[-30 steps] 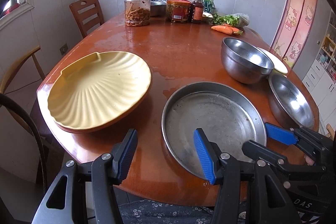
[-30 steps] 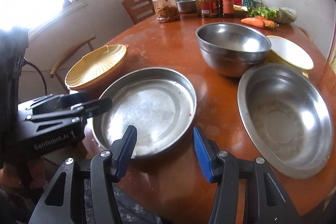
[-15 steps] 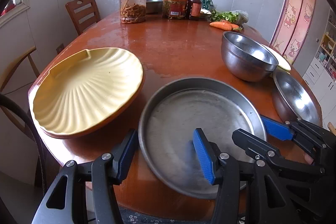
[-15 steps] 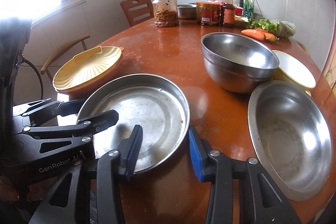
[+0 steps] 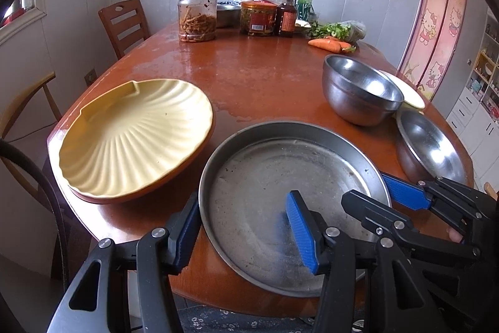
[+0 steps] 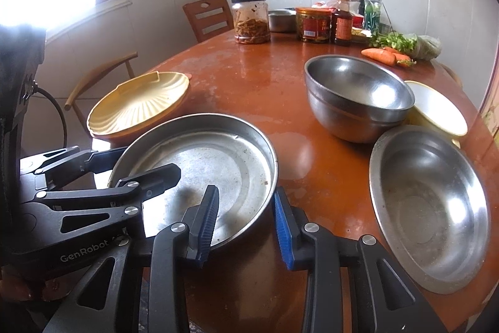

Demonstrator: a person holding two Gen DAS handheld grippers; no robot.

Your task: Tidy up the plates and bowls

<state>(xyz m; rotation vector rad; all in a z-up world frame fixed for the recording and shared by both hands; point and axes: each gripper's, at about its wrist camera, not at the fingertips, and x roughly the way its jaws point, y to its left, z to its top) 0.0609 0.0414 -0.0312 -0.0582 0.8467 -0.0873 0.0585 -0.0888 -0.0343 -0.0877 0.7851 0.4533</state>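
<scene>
A round steel pan [image 5: 280,177] [image 6: 205,158] lies at the near edge of the brown table [image 5: 255,83]. My right gripper [image 6: 244,223] [image 5: 365,186] is shut on the pan's right rim, one pad inside the wall and one outside. My left gripper [image 5: 244,227] [image 6: 149,161] straddles the pan's near-left rim. Its jaws stand apart, and the inner pad is clear of the wall. A yellow shell-shaped plate [image 5: 134,139] [image 6: 137,102] sits left of the pan. To the right are a deep steel bowl [image 5: 358,92] [image 6: 355,95] and a shallow steel bowl [image 5: 430,149] [image 6: 430,208].
A pale yellow-rimmed dish [image 6: 436,108] sits behind the two steel bowls. Jars [image 5: 197,16], sauce bottles [image 5: 286,14], carrots [image 5: 330,44] and greens stand along the table's far side. Wooden chairs [image 5: 124,24] stand at the left, past the table's edge.
The right gripper's jaws have closed onto the pan's rim. Both grippers have come in closer to the pan, and the left one now has the rim between its fingers.
</scene>
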